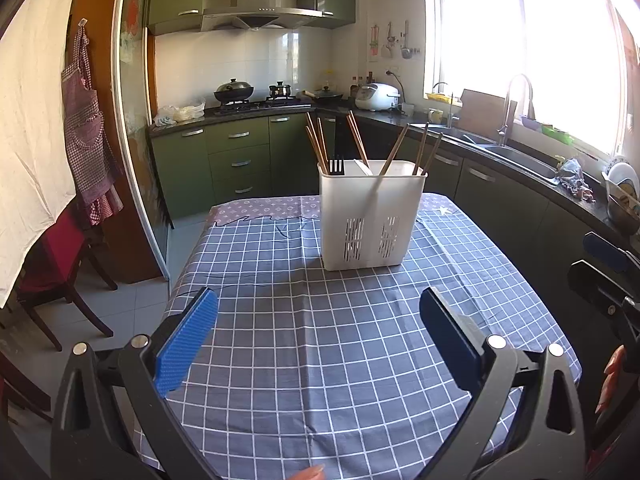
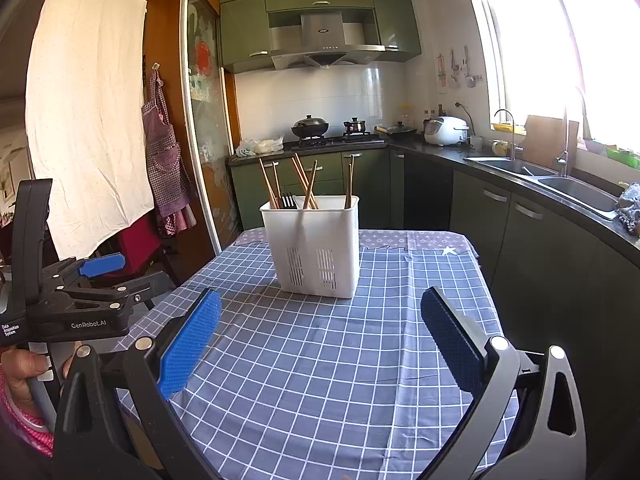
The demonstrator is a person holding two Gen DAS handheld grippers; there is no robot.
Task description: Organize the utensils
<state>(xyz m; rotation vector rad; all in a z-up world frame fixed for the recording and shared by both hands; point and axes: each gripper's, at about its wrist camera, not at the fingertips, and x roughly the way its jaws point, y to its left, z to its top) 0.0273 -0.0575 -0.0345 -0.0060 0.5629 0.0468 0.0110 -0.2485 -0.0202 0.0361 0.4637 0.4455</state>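
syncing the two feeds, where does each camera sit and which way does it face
Left wrist: on the left tongs, looking forward over the checked table at the white utensil holder; the right tongs show at the right edge.
Right wrist: on the right tongs, facing the same holder; the left tongs and a hand show at the left.
Shared: holder, chopsticks, table, kitchen beyond.

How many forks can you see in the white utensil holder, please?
1: a black fork stands tines up in the holder's left compartment beside the chopsticks; others may sit hidden behind the walls.
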